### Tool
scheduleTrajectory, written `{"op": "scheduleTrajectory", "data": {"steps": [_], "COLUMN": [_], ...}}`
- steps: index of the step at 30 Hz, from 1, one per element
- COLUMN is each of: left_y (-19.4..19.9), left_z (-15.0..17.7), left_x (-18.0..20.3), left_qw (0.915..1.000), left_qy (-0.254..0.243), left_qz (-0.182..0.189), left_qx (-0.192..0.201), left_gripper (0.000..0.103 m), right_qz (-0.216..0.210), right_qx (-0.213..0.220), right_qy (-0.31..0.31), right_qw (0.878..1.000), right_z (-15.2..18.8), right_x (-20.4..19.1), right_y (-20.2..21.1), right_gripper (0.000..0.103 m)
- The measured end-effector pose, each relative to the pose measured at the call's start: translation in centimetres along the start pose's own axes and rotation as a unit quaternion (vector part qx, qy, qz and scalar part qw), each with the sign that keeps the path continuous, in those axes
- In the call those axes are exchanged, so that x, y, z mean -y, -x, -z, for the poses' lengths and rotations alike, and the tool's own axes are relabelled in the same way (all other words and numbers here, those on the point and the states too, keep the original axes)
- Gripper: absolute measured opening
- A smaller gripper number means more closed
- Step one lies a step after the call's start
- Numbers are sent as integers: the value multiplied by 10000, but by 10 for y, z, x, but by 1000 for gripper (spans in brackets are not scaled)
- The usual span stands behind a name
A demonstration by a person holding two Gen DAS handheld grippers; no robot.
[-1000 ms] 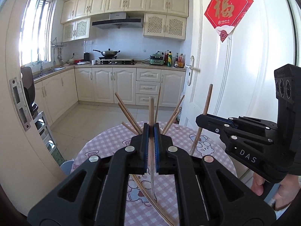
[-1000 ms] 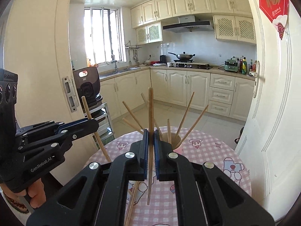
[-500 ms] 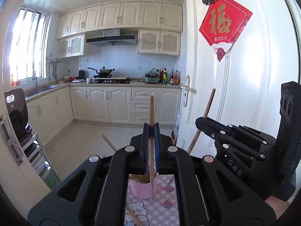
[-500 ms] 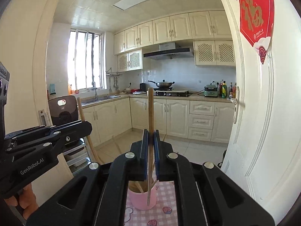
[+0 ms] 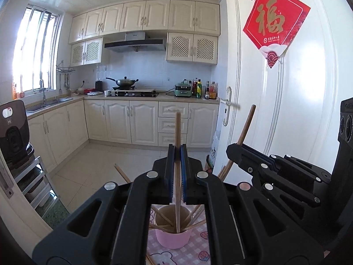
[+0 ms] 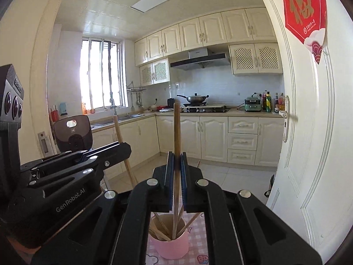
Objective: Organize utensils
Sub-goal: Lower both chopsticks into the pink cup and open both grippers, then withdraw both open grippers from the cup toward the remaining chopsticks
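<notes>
My left gripper (image 5: 177,172) is clamped narrow on one wooden chopstick (image 5: 177,154), held upright, its lower end already inside the pink cup (image 5: 172,240) at six o'clock in that view. My right gripper (image 6: 176,176) pinches a second chopstick (image 6: 176,145) the same way, tip down in the same cup (image 6: 169,248), which stands on the pink checked tablecloth (image 6: 198,229). To finish this well, I judge I should keep each stick vertical, lower until the tip rests near the bottom, then ease the fingers apart one side at a time so neither stick kicks the cup over or catches the ones already fanned out inside. The sticks are slim, round, matte brown wood, likely to slide easily against the blue ribbed pads (image 5: 183,172). The cup looks like smooth plastic, light and tall, with a tan inner wall, so a sideways nudge could tip it. One loose stick (image 5: 122,173) juts out toward ten o'clock.
</notes>
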State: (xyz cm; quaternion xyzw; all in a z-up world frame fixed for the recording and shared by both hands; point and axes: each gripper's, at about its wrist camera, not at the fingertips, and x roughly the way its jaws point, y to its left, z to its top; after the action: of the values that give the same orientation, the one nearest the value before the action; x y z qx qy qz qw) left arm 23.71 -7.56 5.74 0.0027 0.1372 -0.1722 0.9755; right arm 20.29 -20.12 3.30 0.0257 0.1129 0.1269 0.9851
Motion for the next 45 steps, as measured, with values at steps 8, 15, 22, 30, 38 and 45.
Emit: {"op": "scheduleTrajectory", "data": {"steps": [8, 15, 22, 30, 38, 45], "left_y": [-12, -18, -12, 5, 38, 74], "left_z": [33, 51, 53, 52, 51, 59], "left_x": [-2, -13, -22, -26, -32, -46], "left_qw": [9993, 9979, 9972, 9976, 9982, 9970], "left_qy": [-72, 15, 269, 308, 318, 411], "left_qz": [-28, -87, -35, -37, -260, -534], "left_qx": [-354, -637, -703, -618, -436, -382], "left_gripper": [6, 6, 6, 7, 52, 75], "right_qz": [-106, -118, -77, 33, -85, -148], "right_qx": [-358, -778, -825, -837, -715, -745], "right_qy": [-24, -77, -133, -150, -211, -244], "right_qw": [9993, 9969, 9965, 9964, 9972, 9968], "right_z": [25, 43, 43, 42, 41, 48], "right_x": [1, -1, -3, -5, -12, -20], "right_y": [-9, -23, -22, -10, 17, 41], "right_gripper": [4, 4, 5, 7, 30, 36]}}
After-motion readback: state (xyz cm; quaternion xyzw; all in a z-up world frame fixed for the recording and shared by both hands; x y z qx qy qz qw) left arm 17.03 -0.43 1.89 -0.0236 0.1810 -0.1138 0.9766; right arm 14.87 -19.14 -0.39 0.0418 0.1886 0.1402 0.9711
